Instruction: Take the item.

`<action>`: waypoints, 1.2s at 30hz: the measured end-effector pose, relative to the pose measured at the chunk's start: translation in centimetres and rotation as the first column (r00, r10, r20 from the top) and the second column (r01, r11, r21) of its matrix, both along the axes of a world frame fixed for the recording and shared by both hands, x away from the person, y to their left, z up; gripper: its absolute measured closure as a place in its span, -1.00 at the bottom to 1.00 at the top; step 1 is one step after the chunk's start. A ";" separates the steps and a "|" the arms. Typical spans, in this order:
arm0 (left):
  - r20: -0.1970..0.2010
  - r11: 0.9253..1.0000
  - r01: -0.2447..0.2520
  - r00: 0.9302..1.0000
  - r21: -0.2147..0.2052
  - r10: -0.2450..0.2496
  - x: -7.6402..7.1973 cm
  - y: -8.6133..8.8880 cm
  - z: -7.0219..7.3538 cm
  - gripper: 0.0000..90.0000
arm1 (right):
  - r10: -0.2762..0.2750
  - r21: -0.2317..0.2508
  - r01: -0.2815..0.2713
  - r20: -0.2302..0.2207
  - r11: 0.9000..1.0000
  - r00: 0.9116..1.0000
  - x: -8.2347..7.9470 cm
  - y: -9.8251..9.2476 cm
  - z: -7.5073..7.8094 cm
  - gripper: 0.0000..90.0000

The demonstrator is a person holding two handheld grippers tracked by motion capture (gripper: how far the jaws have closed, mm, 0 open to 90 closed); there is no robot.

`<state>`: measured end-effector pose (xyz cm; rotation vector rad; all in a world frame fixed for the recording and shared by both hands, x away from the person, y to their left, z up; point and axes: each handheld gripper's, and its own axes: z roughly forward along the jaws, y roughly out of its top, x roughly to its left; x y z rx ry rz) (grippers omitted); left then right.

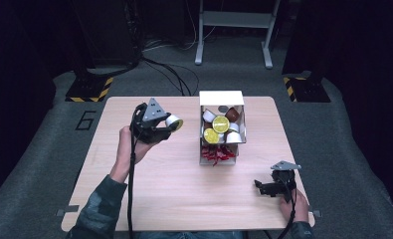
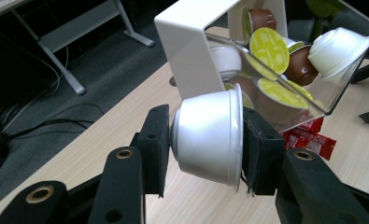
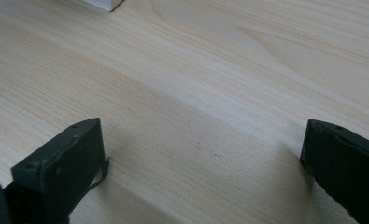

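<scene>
Pale wood-grain tabletop (image 1: pixel 184 199) fills the near ground, set on grey carpet in a dark room. Nearest, at about five o'clock on the table, the right gripper (image 1: pixel 265 187) rests low over bare wood, jaws spread wide with nothing between them. Farther in, at about ten o'clock, the left gripper (image 1: pixel 170 125) is closed on a small silvery-white plastic coffee capsule with a yellow foil lid (image 2: pixel 209 134), squeezed end to end between base and lid, lifted clear of the table just left of the box. Beyond it, toward twelve o'clock, stands a white open-topped box with a clear front panel (image 1: pixel 221 97), piled with white, brown and yellow-lidded capsules (image 1: pixel 220 124); red sachets (image 1: pixel 217 154) lie at its near foot.

To finish well, I judge the capsule should travel level over the box rim, come down onto the heap, and be released only once it rests, since the pile could shed pods.

A painted "6" (image 1: pixel 86 120) marks the floor at nine o'clock; the lid print is too small to read.
</scene>
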<state>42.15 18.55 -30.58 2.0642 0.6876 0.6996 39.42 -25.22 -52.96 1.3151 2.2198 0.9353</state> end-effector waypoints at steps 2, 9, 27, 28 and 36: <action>-0.010 1.000 -0.003 1.000 -0.001 0.003 0.0 0.3 -0.1 0.28 | 0.000 0.000 0.000 0.000 1.000 1.000 0.0 0.0 0.0 -1.00; 0.007 0.999 -0.037 0.999 -0.017 0.037 0.0 1.4 -1.1 0.28 | -0.004 0.001 0.004 0.000 1.000 1.000 0.0 0.0 0.0 -1.00; -0.061 0.993 -0.115 0.992 -0.037 0.112 0.9 4.2 -5.3 0.28 | -0.004 0.000 0.004 0.002 1.000 1.000 0.0 0.0 0.0 -1.00; -0.067 0.992 -0.121 0.991 -0.041 0.119 1.0 4.4 -5.7 0.28 | -0.004 0.000 0.004 0.002 1.000 1.000 0.0 0.0 0.0 -1.00; -0.129 0.987 -0.155 0.981 -0.049 0.148 1.7 5.7 -8.5 0.28 | -0.006 0.001 0.006 0.003 1.000 1.000 0.0 0.0 0.0 -1.00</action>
